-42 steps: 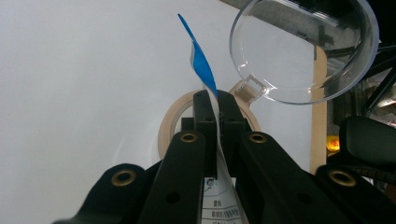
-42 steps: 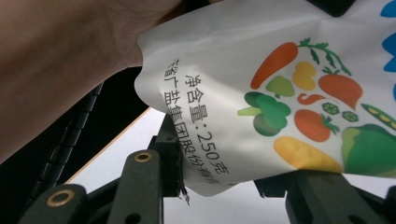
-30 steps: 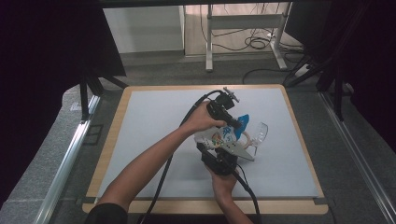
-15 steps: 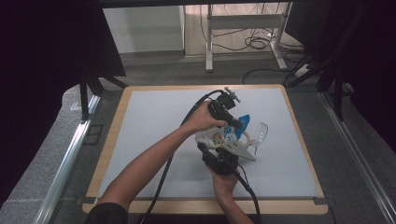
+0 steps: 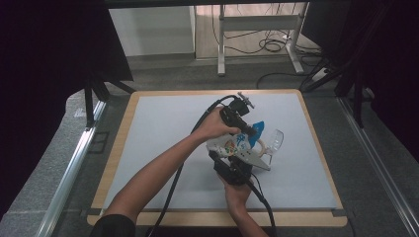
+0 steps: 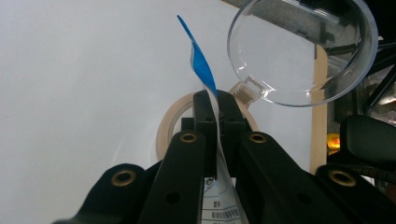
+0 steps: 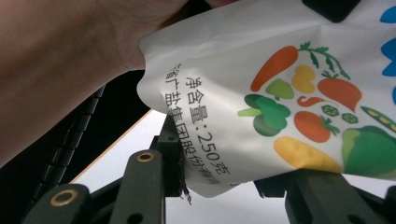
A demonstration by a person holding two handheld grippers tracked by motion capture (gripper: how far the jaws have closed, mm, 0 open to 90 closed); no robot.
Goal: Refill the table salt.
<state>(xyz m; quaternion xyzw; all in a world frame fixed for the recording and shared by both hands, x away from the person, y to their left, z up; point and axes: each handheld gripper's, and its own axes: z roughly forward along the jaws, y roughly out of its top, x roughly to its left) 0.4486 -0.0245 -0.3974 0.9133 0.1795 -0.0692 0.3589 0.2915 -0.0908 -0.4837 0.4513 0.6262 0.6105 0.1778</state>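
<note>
- Centre of the high view: a person's two hands meet over a white mat [image 5: 163,148] on a wood-edged table [image 5: 316,148], each holding a black gripper.
- The left gripper [image 5: 252,132], just right of centre in the high view, has its jaws pressed together on the blue top edge of a white plastic bag [image 5: 234,145].
- In the left gripper view, the bag's thin edge [image 6: 205,74] rises between the closed jaws at mid-frame, a blue strip sticking up above them.
- The right gripper [image 5: 236,165], lower centre in the high view, holds the bag's bottom end; in the right gripper view its jaws [image 7: 219,182] stand apart along the bottom of the frame, clamped across the bag's lower width.
- The bag [image 7: 299,98] spreads over the upper right of that view, printed with coloured vegetables and black lettering.
- A clear round lid [image 6: 303,51] sits at the upper right of the left gripper view, hinged to a beige ring [image 6: 166,128] lying on the mat just behind the jaws.
</note>
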